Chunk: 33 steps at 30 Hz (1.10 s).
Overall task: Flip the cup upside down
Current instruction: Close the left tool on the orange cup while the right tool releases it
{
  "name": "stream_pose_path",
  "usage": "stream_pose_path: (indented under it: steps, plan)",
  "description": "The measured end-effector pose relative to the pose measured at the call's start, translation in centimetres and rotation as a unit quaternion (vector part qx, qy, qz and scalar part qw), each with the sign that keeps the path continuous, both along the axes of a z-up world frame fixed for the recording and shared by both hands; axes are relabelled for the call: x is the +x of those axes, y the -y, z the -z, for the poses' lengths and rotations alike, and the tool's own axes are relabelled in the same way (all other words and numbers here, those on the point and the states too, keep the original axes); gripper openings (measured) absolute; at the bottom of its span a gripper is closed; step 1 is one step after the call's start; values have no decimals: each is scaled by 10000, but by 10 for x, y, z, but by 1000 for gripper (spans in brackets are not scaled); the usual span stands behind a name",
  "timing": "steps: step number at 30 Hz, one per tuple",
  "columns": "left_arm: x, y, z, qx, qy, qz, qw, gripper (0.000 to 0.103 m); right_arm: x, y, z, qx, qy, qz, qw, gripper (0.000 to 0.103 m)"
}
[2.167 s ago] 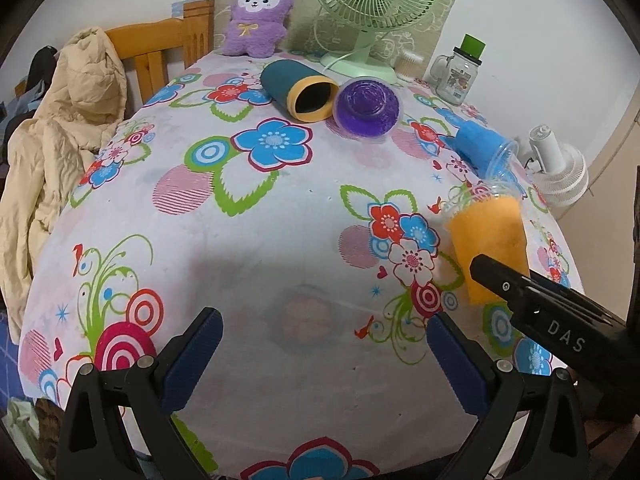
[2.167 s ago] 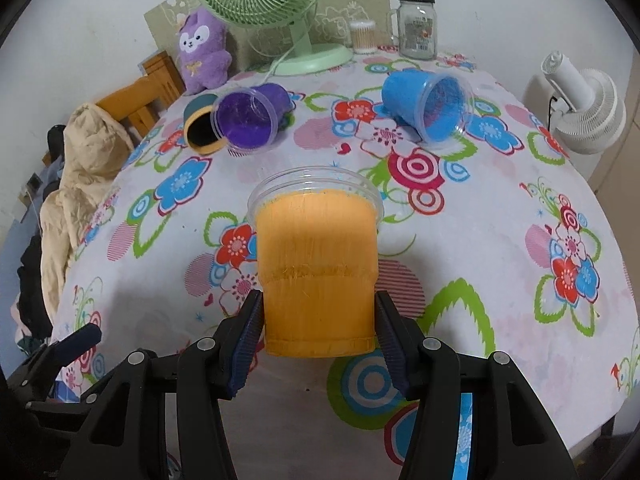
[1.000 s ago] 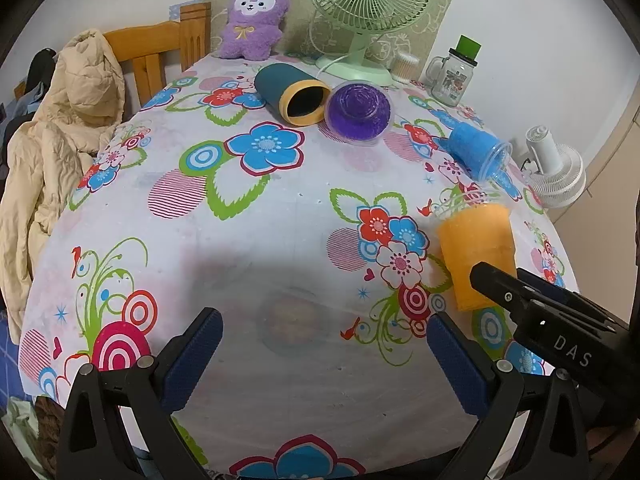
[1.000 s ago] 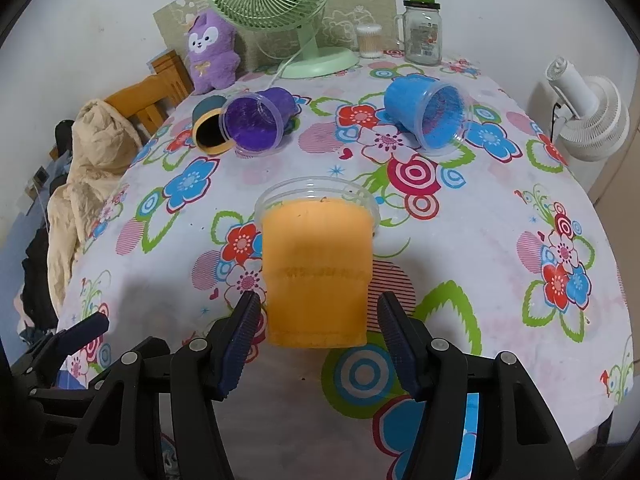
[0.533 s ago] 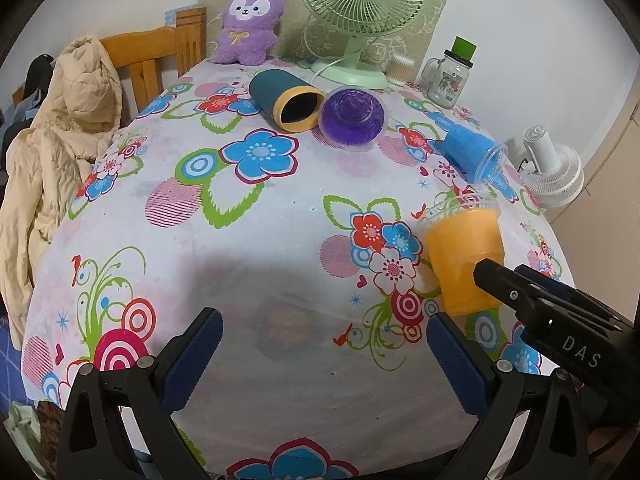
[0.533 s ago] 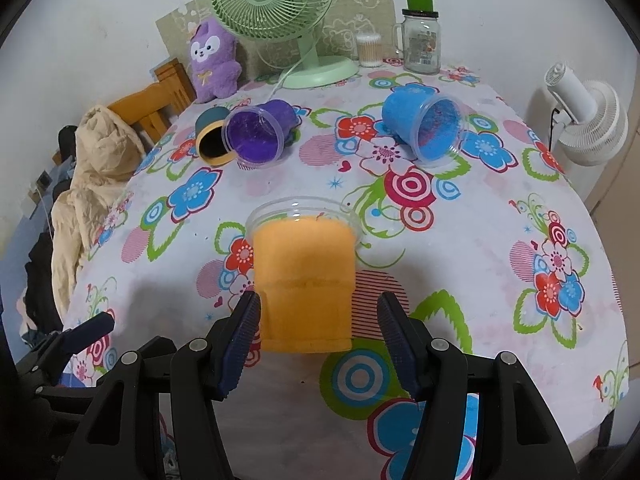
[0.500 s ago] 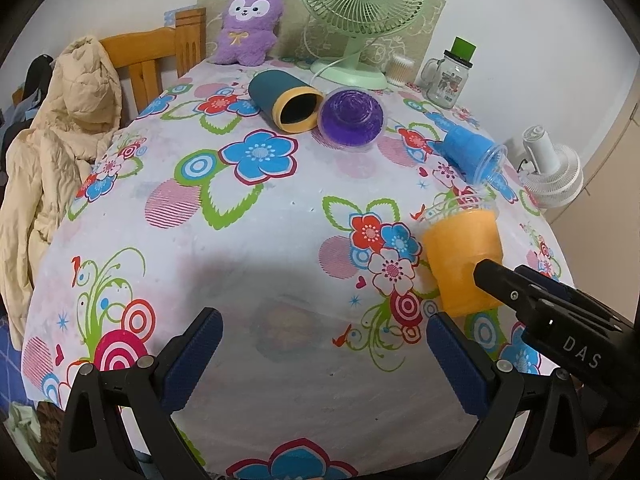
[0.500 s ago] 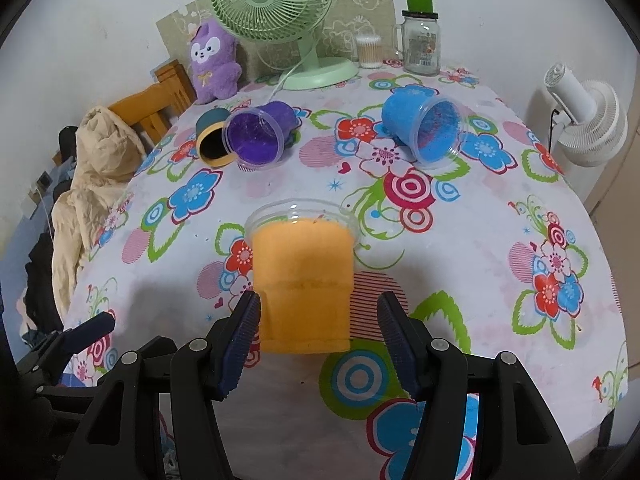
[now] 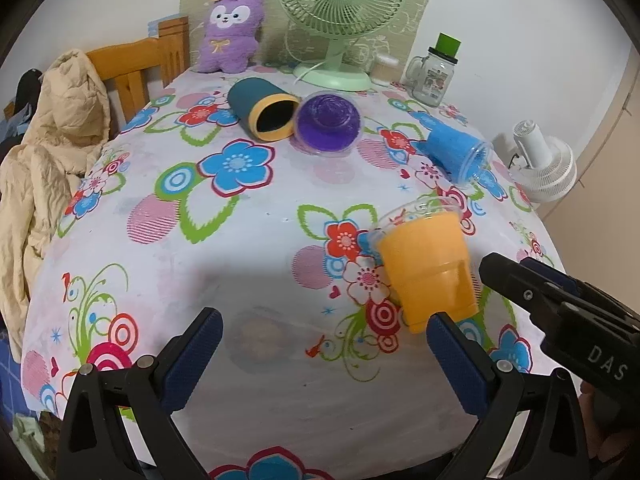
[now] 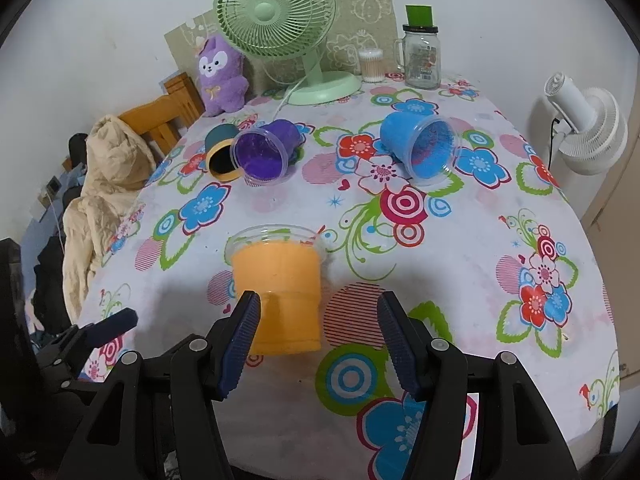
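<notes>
An orange cup (image 10: 280, 292) stands upside down on the flowered tablecloth, clear rim on the cloth, base up. My right gripper (image 10: 318, 338) is open, its jaws apart on either side of the cup's near base, not touching it. The cup also shows in the left wrist view (image 9: 428, 268), with the right gripper (image 9: 560, 312) just right of it. My left gripper (image 9: 320, 352) is open and empty over the table's near edge, left of the cup.
A blue cup (image 10: 420, 148), a purple cup (image 10: 266, 150) and a teal tumbler (image 10: 220, 152) lie on their sides farther back. A green fan (image 10: 280, 20), a glass jar (image 10: 420, 56) and a purple plush (image 10: 220, 74) stand at the back. A chair with a beige coat (image 10: 108, 176) is left; a white fan (image 10: 588, 128) right.
My right gripper has let go of the orange cup, opened and pulled back toward me. The cup stays inverted on the cloth. The left gripper has barely moved.
</notes>
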<state>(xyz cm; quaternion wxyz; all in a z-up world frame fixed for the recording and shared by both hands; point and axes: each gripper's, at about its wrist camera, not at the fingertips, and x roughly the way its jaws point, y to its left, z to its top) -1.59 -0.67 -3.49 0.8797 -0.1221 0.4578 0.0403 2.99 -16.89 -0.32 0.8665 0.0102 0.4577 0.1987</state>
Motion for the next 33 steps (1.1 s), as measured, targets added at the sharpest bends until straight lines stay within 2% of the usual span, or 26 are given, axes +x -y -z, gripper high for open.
stream_pose_path:
  steps: [3,11,18,23,33]
  plan:
    - [3,4,0,19,-20,29,10000,103,-2,5,-5,-1,-16,13,10000,64]
    - [15,19,0,53,-41,108,9999,103,-12,21,-27,-5,368,-73,9993,64]
    - [31,33,4,-37,-73,13,10000,103,-1,54,-20,171,221,272,9992,64]
    - [37,42,18,-39,-316,21,9995,103,5,72,-12,245,104,460,9986,64]
    - [44,48,30,36,-449,-19,9990,103,11,88,4,285,-79,536,9981,64]
